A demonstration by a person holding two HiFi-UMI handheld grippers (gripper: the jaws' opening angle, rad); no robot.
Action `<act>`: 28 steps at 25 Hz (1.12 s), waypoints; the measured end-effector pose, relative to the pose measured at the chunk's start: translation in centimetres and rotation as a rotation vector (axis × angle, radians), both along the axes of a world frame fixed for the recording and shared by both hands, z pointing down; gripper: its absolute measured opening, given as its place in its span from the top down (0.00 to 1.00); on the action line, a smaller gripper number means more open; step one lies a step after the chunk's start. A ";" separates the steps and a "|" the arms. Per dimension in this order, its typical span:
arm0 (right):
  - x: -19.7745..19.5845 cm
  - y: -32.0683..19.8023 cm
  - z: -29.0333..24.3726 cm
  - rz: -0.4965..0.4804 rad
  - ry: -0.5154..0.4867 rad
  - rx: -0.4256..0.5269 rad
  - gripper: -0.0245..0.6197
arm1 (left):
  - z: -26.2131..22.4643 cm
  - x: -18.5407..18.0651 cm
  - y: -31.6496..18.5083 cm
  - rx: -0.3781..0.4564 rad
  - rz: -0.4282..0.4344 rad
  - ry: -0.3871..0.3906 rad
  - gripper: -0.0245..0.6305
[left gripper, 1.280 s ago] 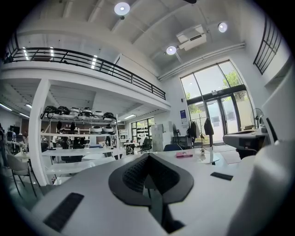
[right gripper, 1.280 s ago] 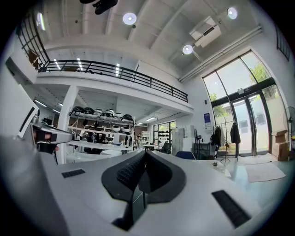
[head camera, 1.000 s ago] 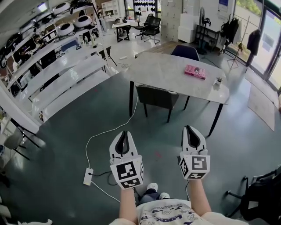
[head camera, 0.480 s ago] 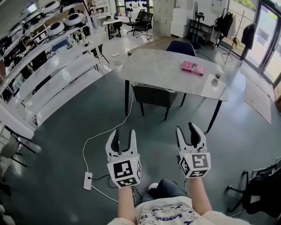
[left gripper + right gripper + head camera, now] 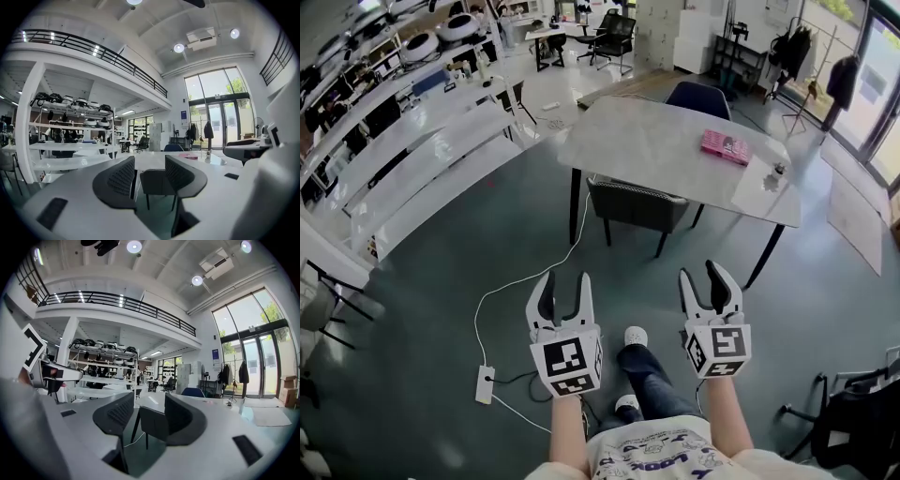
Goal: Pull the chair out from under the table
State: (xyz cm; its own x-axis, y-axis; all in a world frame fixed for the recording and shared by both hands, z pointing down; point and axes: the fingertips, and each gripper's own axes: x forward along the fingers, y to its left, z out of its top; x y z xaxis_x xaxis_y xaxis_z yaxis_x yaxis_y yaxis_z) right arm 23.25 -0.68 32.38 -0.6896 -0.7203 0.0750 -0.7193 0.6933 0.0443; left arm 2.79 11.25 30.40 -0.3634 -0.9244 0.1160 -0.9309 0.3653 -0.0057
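Observation:
A dark grey chair (image 5: 637, 204) stands tucked under the near edge of the white table (image 5: 666, 141). Both grippers hover over the green floor, well short of it. My left gripper (image 5: 564, 284) is open; its jaws have just opened and nothing is between them. My right gripper (image 5: 704, 277) is open too, freshly opened and empty. In the left gripper view the chair (image 5: 152, 180) shows far off between the left gripper's (image 5: 150, 172) jaws. The right gripper view frames the chair (image 5: 151, 423) the same way beyond the right gripper (image 5: 149, 416).
A pink book (image 5: 725, 146) and a small object (image 5: 778, 171) lie on the table. A blue chair (image 5: 701, 97) sits on its far side. A white power strip (image 5: 485, 382) with its cable lies on the floor at left. White benches (image 5: 422, 159) run along the left; a black chair (image 5: 853, 422) stands at right.
Both grippers went from shut to open. The person stepped toward the table, one foot now forward between the grippers, and the chair looks slightly nearer.

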 end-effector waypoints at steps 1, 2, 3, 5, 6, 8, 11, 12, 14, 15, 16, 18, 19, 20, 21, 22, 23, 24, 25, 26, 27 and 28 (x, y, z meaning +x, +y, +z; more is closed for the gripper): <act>-0.8 -0.9 0.2 -0.004 0.001 -0.002 0.65 | 0.1 -0.8 -0.8 -0.001 -0.004 -0.001 0.64; -1.6 -1.9 0.3 -0.008 0.002 -0.005 0.65 | 0.3 -1.6 -1.7 -0.003 -0.008 -0.002 0.64; -2.4 -3.1 0.4 -0.012 0.005 -0.007 0.65 | 0.3 -2.4 -2.7 -0.007 -0.012 -0.003 0.64; -4.0 -5.8 0.7 -0.019 0.014 -0.008 0.65 | 0.5 -3.9 -5.2 -0.013 -0.018 -0.004 0.64; -4.9 -7.2 0.8 -0.023 0.018 -0.009 0.65 | 0.6 -4.7 -6.6 -0.016 -0.021 -0.005 0.64; -6.9 -10.1 1.1 -0.037 0.026 -0.014 0.65 | 0.6 -6.5 -9.4 -0.018 -0.027 -0.015 0.64; -9.9 -14.7 0.9 -0.061 0.041 -0.010 0.65 | -0.2 -9.3 -13.9 -0.020 -0.047 -0.036 0.65; -10.8 -16.3 0.8 -0.066 0.046 -0.005 0.65 | -0.3 -10.2 -15.4 -0.023 -0.052 -0.037 0.66; -12.1 -19.6 0.7 -0.071 0.055 0.003 0.65 | -0.5 -11.6 -18.4 -0.026 -0.056 -0.039 0.66; -12.6 -21.2 0.7 -0.073 0.059 0.004 0.65 | -0.8 -12.2 -19.8 -0.028 -0.058 -0.046 0.66; -13.1 -22.7 0.7 -0.077 0.064 0.002 0.65 | -1.0 -12.7 -21.1 -0.031 -0.062 -0.057 0.66; -14.0 -25.3 1.2 -0.089 0.080 -0.006 0.65 | -1.1 -13.7 -23.5 -0.039 -0.071 -0.079 0.68; -14.5 -26.5 1.7 -0.095 0.090 -0.011 0.65 | -0.9 -14.1 -24.6 -0.043 -0.070 -0.085 0.68; -14.9 -27.5 2.3 -0.100 0.100 -0.015 0.65 | -0.4 -14.5 -25.6 -0.049 -0.066 -0.087 0.68; -15.4 -28.5 3.0 -0.103 0.110 -0.021 0.65 | 0.1 -14.8 -26.6 -0.059 -0.062 -0.089 0.68; -15.8 -29.3 3.6 -0.106 0.119 -0.029 0.65 | 0.6 -15.2 -27.5 -0.071 -0.058 -0.090 0.68; -16.2 -30.1 4.2 -0.109 0.128 -0.037 0.65 | 1.1 -15.5 -28.3 -0.085 -0.056 -0.091 0.68; -16.5 -30.9 4.7 -0.111 0.137 -0.045 0.65 | 1.5 -15.9 -29.1 -0.098 -0.054 -0.091 0.68; -16.9 -31.5 5.2 -0.113 0.145 -0.053 0.65 | 1.9 -16.2 -29.9 -0.109 -0.052 -0.089 0.68; -17.2 -32.1 5.6 -0.115 0.153 -0.061 0.65 | 2.2 -16.5 -30.6 -0.118 -0.047 -0.085 0.68; -17.5 -32.6 6.0 -0.116 0.160 -0.069 0.65 | 2.6 -16.8 -31.3 -0.127 -0.040 -0.082 0.68; -17.9 -33.1 6.4 -0.117 0.167 -0.077 0.65 | 3.0 -17.1 -31.9 -0.137 -0.032 -0.078 0.68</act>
